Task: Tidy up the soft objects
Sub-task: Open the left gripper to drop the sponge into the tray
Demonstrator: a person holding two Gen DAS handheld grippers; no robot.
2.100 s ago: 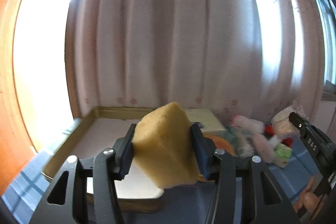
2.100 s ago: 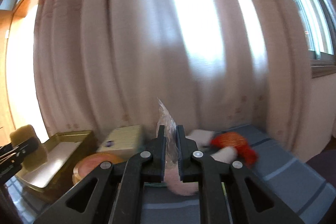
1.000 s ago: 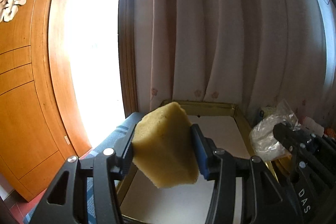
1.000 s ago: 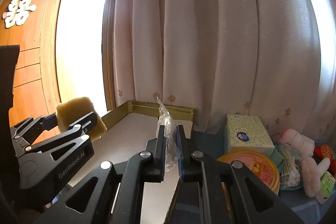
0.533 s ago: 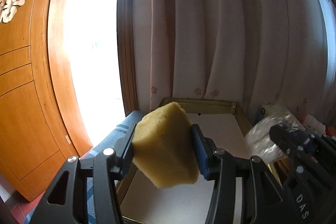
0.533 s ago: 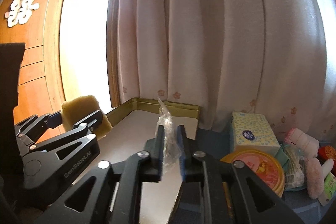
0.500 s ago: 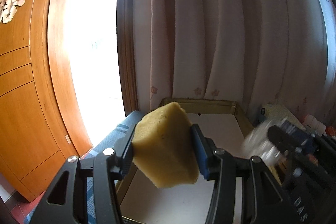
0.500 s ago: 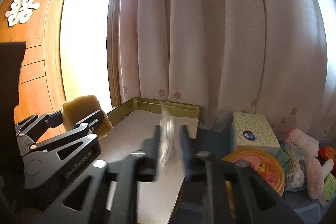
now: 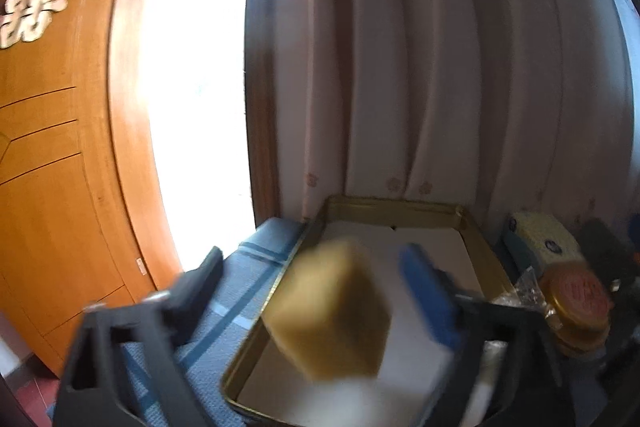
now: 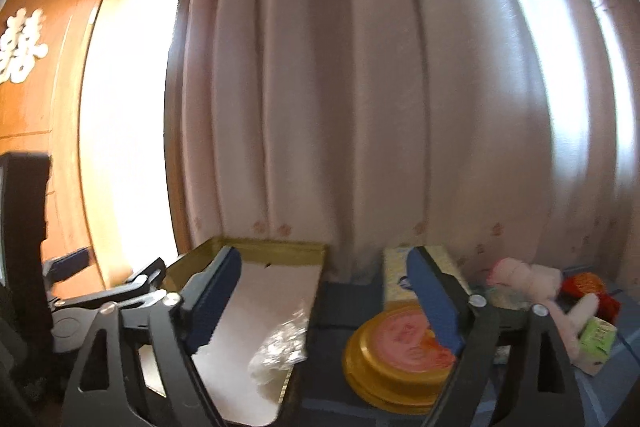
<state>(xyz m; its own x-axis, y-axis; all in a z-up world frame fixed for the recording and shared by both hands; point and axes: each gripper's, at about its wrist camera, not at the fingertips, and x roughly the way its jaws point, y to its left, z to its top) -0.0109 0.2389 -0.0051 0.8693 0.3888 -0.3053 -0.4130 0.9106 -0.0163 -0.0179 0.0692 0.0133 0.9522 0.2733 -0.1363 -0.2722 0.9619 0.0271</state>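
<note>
Left gripper (image 9: 316, 291) jaws spread, yellow sponge (image 9: 334, 311) loose between them over gold tray (image 9: 394, 205), right gripper (image 10: 324, 291) jaws spread, plastic bag (image 10: 278, 351) below in tray

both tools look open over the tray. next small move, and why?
Probably lift the left tool clear. Its jaws stand wide and the sponge no longer touches either pad, sitting over the gold tray. The right tool is open too, its plastic bag already in the tray.
</note>
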